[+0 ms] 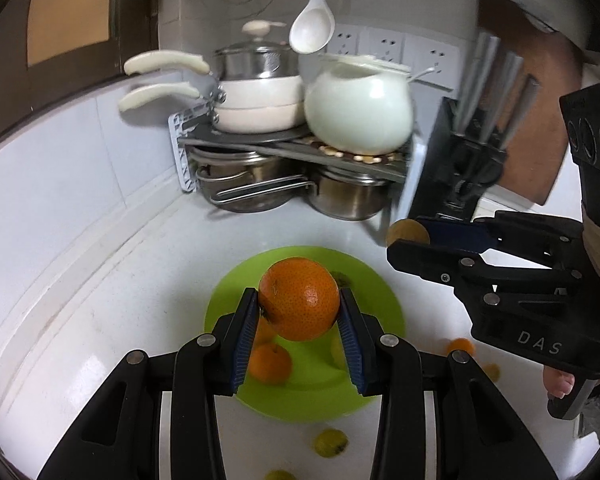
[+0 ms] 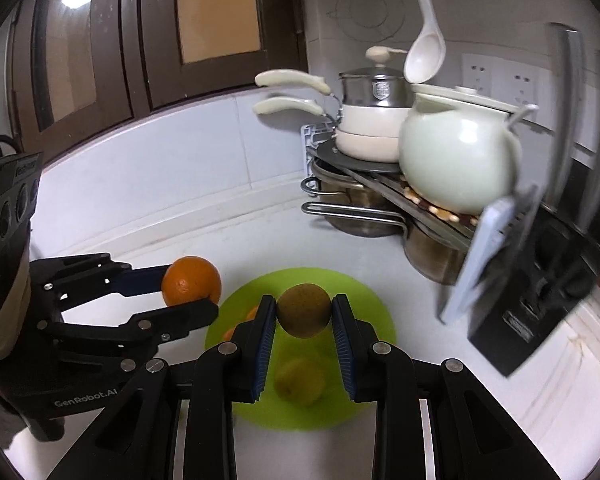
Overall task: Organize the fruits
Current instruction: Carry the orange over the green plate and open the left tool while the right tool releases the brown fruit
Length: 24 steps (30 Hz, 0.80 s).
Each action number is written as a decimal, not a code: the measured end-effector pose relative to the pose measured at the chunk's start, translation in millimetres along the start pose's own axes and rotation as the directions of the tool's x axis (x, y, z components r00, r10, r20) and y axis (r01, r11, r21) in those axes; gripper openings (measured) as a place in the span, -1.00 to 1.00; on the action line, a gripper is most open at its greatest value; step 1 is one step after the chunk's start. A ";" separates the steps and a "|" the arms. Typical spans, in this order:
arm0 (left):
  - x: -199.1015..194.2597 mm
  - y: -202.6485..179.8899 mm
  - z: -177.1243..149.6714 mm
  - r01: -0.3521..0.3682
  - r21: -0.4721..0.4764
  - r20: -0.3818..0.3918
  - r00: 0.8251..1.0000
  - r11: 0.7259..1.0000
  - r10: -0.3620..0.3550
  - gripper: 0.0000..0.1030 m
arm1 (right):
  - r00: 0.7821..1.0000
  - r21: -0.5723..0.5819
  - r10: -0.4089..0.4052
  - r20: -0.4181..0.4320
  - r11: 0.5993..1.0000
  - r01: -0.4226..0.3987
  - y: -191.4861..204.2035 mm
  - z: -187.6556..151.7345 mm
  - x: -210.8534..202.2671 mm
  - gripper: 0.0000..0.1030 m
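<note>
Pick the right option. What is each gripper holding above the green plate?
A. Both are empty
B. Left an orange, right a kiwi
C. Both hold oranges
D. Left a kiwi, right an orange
B: the left gripper is clamped on the orange, and the right gripper on the brown kiwi, both above the plate.

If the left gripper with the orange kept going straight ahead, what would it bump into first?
Most likely the green plate right below and ahead of the left gripper, which holds the orange. Depth is hard to judge here.
</note>
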<state>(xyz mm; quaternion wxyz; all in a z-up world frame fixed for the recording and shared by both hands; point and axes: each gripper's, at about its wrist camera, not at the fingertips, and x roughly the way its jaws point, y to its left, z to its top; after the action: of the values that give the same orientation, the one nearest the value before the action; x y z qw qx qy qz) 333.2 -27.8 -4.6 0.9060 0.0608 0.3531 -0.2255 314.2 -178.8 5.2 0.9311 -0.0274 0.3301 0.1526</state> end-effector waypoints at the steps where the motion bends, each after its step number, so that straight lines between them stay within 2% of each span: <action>1: 4.9 3.4 1.5 0.000 -0.005 -0.008 1.000 1.000 0.000 -0.24 | 1.000 -0.005 0.006 -0.009 1.000 -0.006 -0.9 3.4 7.2 -0.42; 13: 70.1 36.7 4.3 -0.021 -0.032 -0.114 0.993 0.999 0.018 -0.24 | 0.993 -0.033 0.043 -0.114 0.998 -0.047 -13.1 18.1 77.9 -0.42; 24: 104.0 42.8 -1.7 -0.011 -0.040 -0.184 0.983 0.999 0.004 -0.24 | 0.982 -0.032 0.048 -0.180 0.998 -0.055 -17.8 15.8 110.5 -0.42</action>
<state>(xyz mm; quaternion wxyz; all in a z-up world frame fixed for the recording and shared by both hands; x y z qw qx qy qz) 418.9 -27.2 -77.3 0.8714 0.0643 0.4396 -0.2083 410.5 -164.0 -52.2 0.8927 -0.0496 0.4104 0.1795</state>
